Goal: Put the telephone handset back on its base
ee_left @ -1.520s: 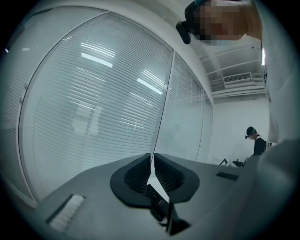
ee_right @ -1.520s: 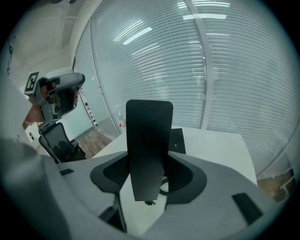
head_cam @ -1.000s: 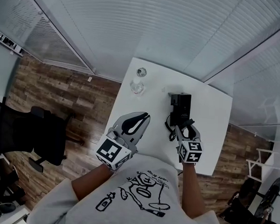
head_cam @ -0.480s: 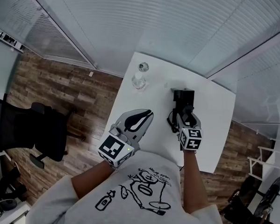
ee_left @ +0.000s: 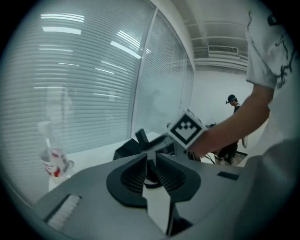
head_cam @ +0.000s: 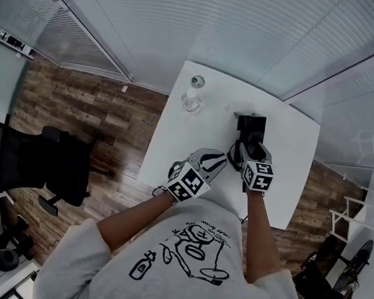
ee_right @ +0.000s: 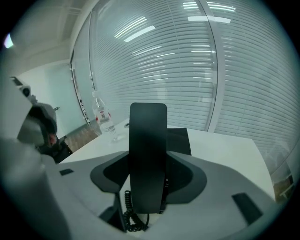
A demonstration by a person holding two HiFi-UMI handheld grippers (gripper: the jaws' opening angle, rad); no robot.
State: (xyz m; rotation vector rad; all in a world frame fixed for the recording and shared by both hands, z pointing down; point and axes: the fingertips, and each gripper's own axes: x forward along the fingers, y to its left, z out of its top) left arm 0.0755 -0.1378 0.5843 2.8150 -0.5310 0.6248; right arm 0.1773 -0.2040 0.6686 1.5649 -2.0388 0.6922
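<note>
The black telephone base (head_cam: 251,123) sits on the far right part of the white table (head_cam: 175,136). My right gripper (head_cam: 251,149) is shut on the black handset (ee_right: 147,154), which stands upright between its jaws, just over the near end of the base (ee_right: 179,139). The coiled cord (ee_right: 131,212) hangs below the handset. My left gripper (head_cam: 215,161) hovers close to the left of the right one. In the left gripper view its jaws (ee_left: 151,157) are opening, with a narrow gap and nothing between them. The right gripper's marker cube (ee_left: 186,130) and the base (ee_left: 125,151) lie ahead of it.
A clear plastic bottle (head_cam: 191,97) stands at the table's far left corner, also seen as the bottle (ee_right: 104,120) in the right gripper view. Blinds and glass walls close the far side. A black office chair (head_cam: 39,169) is on the wooden floor at left.
The right gripper has carried the handset forward to the base. The left gripper has moved right and forward, close beside the right one.
</note>
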